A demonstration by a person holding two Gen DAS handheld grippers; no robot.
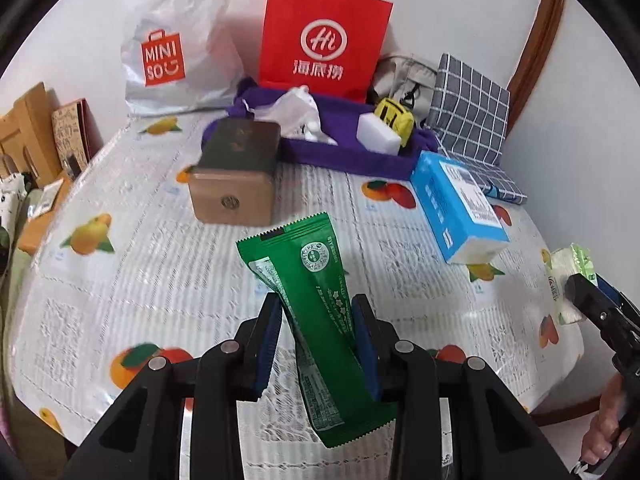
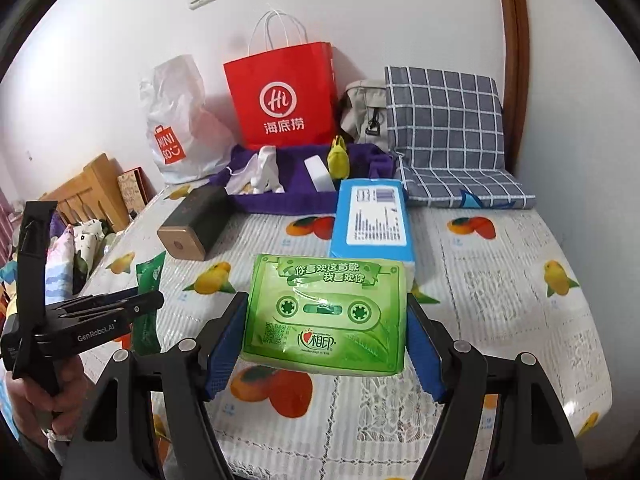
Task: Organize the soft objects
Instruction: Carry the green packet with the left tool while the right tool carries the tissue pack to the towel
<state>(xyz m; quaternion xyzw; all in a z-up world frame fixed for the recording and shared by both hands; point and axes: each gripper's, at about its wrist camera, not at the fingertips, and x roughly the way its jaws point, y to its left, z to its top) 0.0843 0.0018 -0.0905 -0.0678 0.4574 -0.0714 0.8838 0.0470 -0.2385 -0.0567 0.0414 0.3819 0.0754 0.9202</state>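
My left gripper (image 1: pixel 316 312) is shut on a long green snack packet (image 1: pixel 308 280), held tilted above the fruit-print tablecloth (image 1: pixel 120 280). My right gripper (image 2: pixel 326 308) is shut on a green tissue pack (image 2: pixel 326 312) with a cassette picture, lifted off the table. The right wrist view catches the left gripper (image 2: pixel 148 304) and its green packet (image 2: pixel 146 312) at the left edge. At the right edge of the left wrist view sit the right gripper (image 1: pixel 576 292) and the tissue pack (image 1: pixel 568 284). A purple cloth tray (image 1: pixel 348 156) at the back holds a white plastic bag (image 1: pixel 296 116), a white block (image 1: pixel 378 134) and a yellow pouch (image 1: pixel 394 116).
A brown and dark box (image 1: pixel 236 172) and a blue carton (image 1: pixel 456 208) lie on the table before the tray. Behind stand a red paper bag (image 1: pixel 324 40), a white Miniso bag (image 1: pixel 172 48), a beige pouch (image 2: pixel 364 112) and a grey checked cushion (image 2: pixel 444 120). Wall close behind.
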